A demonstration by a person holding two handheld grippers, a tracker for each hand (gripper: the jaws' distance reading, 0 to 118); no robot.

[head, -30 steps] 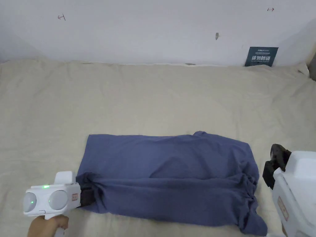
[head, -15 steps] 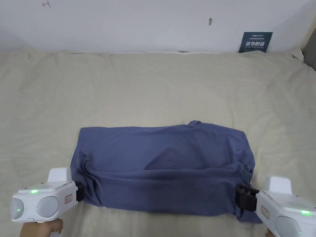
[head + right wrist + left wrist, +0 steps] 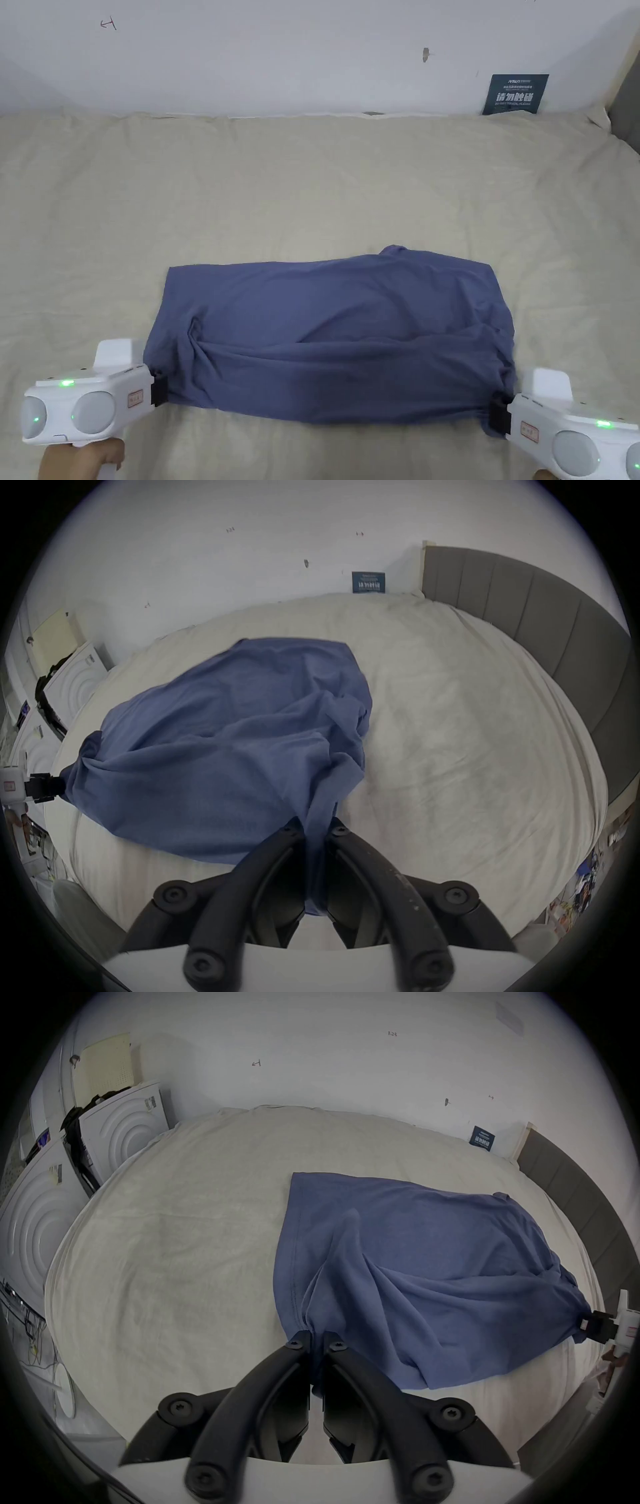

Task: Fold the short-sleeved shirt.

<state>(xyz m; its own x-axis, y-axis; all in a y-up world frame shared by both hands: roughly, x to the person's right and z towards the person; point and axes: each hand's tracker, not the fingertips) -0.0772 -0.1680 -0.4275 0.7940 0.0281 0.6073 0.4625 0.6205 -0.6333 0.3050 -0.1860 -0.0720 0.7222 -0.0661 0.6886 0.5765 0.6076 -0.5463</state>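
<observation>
While the left gripper (image 3: 156, 392) stayed clenched on the blue shirt's (image 3: 337, 337) near left corner, the right gripper (image 3: 497, 417), free a second earlier, had clamped the near right corner. Stretched between them on the bed (image 3: 312, 187), the near edge looked ready to lift and fold.

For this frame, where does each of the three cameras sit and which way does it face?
Head view: above the near edge of the bed, looking down at the blue shirt; left gripper, right gripper and a hand show.
Left gripper view: on the left gripper, facing across the shirt; its fingers pinch cloth.
Right gripper view: on the right gripper, facing the wall; its fingers pinch cloth.
Shared: all three show the shirt and the dark sign.
</observation>
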